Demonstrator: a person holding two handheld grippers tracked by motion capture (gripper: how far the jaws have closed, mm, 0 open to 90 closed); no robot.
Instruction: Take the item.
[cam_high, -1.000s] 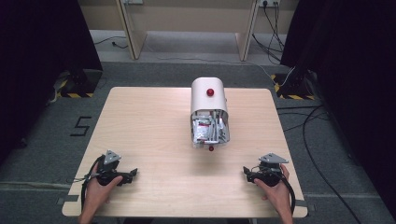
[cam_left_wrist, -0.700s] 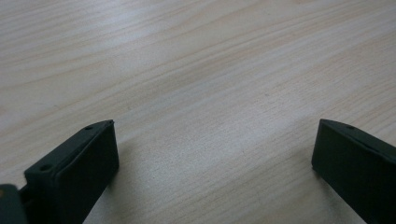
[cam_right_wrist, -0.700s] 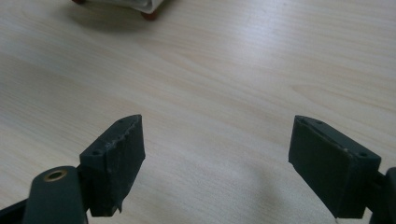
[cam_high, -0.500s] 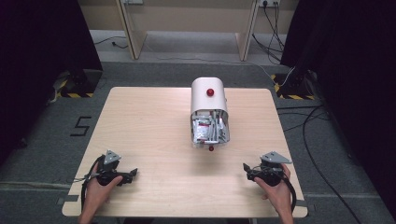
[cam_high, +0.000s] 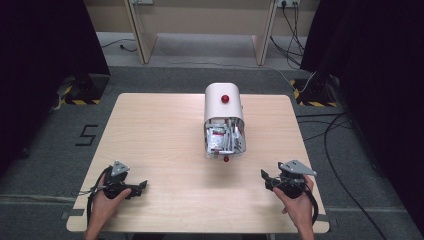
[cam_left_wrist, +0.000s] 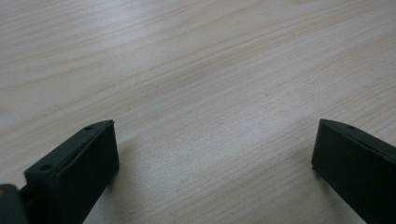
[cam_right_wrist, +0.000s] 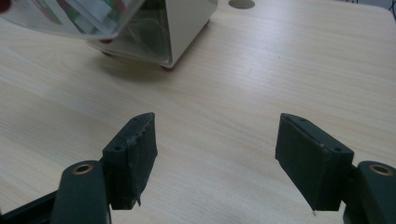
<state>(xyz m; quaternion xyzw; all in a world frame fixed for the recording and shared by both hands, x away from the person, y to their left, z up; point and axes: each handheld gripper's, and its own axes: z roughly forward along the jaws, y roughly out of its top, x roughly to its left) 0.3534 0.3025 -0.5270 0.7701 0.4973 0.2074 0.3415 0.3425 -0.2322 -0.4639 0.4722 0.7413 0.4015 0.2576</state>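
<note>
while both hands rest near the person's edge of the pale wooden table (cam_high: 160, 135), the white rounded container with a red knob on top (cam_high: 223, 102) stands well apart from them, past the middle of the table and a little to the right. its clear front door (cam_high: 224, 139) faces the person, with white and red packets (cam_high: 217, 140) packed behind it and a small red knob (cam_high: 226, 159) at its lower edge.

the left gripper (cam_high: 141, 186) lies low over the near left corner, held in the left hand (cam_high: 107, 197), pointing toward the middle of the table. in the left gripper view its two black jaws stand spread wide over bare wood, with nothing between them.

the right gripper (cam_high: 265, 176) sits over the near right corner in the right hand (cam_high: 295, 200), with its grey three-cornered plate (cam_high: 297, 167) on top, and points inward to the left. in the right gripper view its jaws are apart with bare table between them; they have just been closing a little, pinching nothing. beyond them, at the upper left of that view, the container's clear door (cam_right_wrist: 79, 18) and white side wall (cam_right_wrist: 187, 23) show, near but not touching the jaws.
</note>
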